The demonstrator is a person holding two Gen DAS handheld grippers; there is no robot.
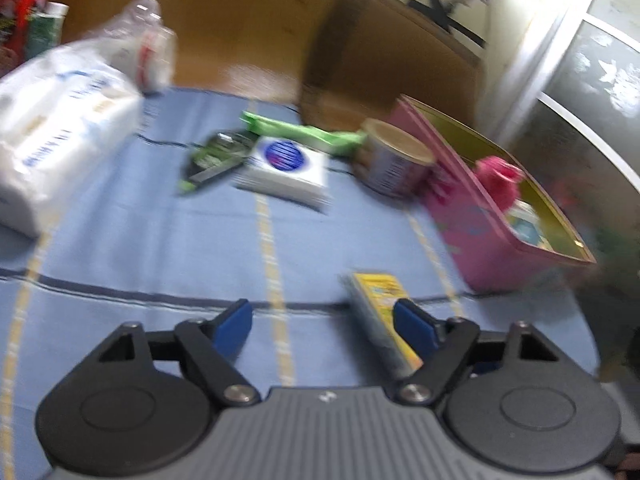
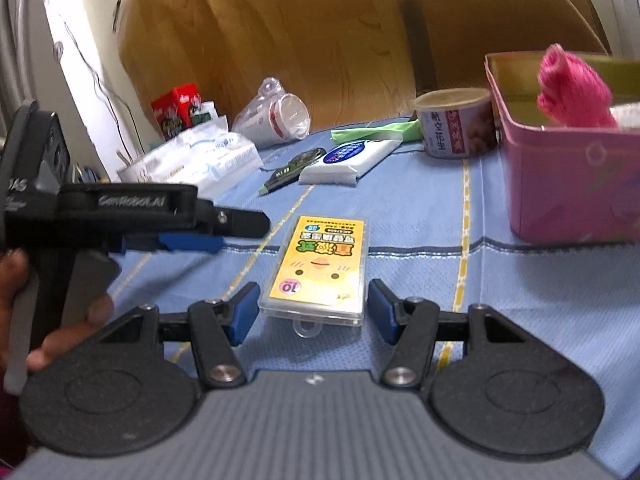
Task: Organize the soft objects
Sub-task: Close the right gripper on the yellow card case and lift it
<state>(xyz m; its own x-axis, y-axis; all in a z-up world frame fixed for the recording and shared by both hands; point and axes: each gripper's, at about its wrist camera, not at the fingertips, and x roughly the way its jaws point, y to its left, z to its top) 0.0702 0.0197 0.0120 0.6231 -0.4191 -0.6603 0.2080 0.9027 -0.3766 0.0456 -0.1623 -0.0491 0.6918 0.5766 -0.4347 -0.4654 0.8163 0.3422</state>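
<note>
The left wrist view was smeared by motion blur, so labels were unreadable. The left gripper (image 1: 322, 322) stood with its jaws apart and nothing pinched; a yellow case (image 1: 380, 312) lay on the blue cloth (image 1: 160, 248) against the inner side of the right-hand pad, partly hidden by it. Whether the pad touched it, I could not tell. Beyond a bare stretch of cloth lay a white pack (image 1: 286, 170), a green packet (image 1: 296, 130) and a can (image 1: 394, 158). The pink tin (image 1: 480, 236) sat right, a pink soft lump (image 1: 500, 174) inside, its far end cut off.

The right wrist view was sharper. The right gripper (image 2: 312, 312) straddled the case (image 2: 320, 268) with jaws open, gaps on both sides. The left gripper (image 2: 192, 240) reached in from the left, held by a hand (image 2: 48, 320) cropped at the edge. The tin (image 2: 560, 180) ran off the right edge, a pink bundle (image 2: 572, 88) in it. A tissue pack (image 2: 196, 160) lay far left.
</note>
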